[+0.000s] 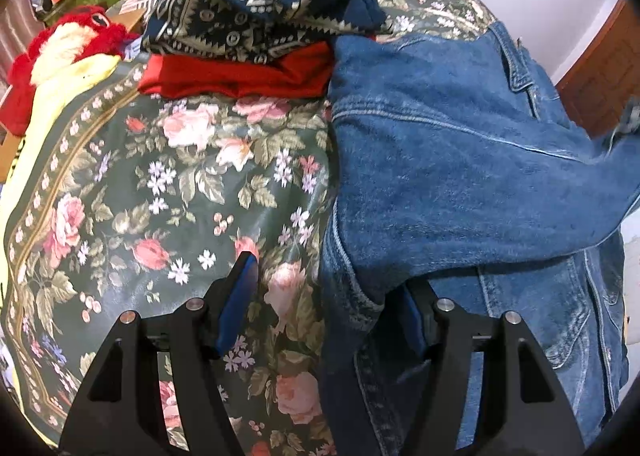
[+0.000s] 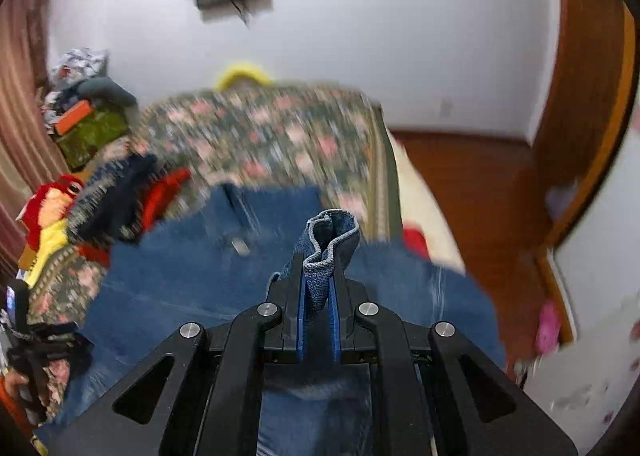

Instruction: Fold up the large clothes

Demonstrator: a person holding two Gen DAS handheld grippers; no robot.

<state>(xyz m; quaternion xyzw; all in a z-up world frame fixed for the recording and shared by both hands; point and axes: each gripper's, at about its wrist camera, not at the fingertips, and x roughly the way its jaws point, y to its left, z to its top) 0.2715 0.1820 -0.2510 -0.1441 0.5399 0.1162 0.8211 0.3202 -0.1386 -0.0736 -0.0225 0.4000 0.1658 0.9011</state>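
A blue denim jacket (image 1: 460,176) lies on a floral bedspread (image 1: 168,192), filling the right half of the left wrist view. My left gripper (image 1: 320,296) is open at the jacket's left edge; its left finger (image 1: 240,288) rests over the bedspread and its right finger is hidden under a denim fold. In the right wrist view my right gripper (image 2: 318,280) is shut on a denim sleeve cuff (image 2: 330,236), held above the jacket (image 2: 180,288). This view is motion-blurred.
A stack of folded clothes, navy patterned (image 1: 248,4) over red (image 1: 240,72), sits on the bed behind the jacket. A red and yellow plush toy (image 1: 60,44) lies at the left. Wooden floor (image 2: 472,184) and a door frame (image 2: 588,96) are on the right.
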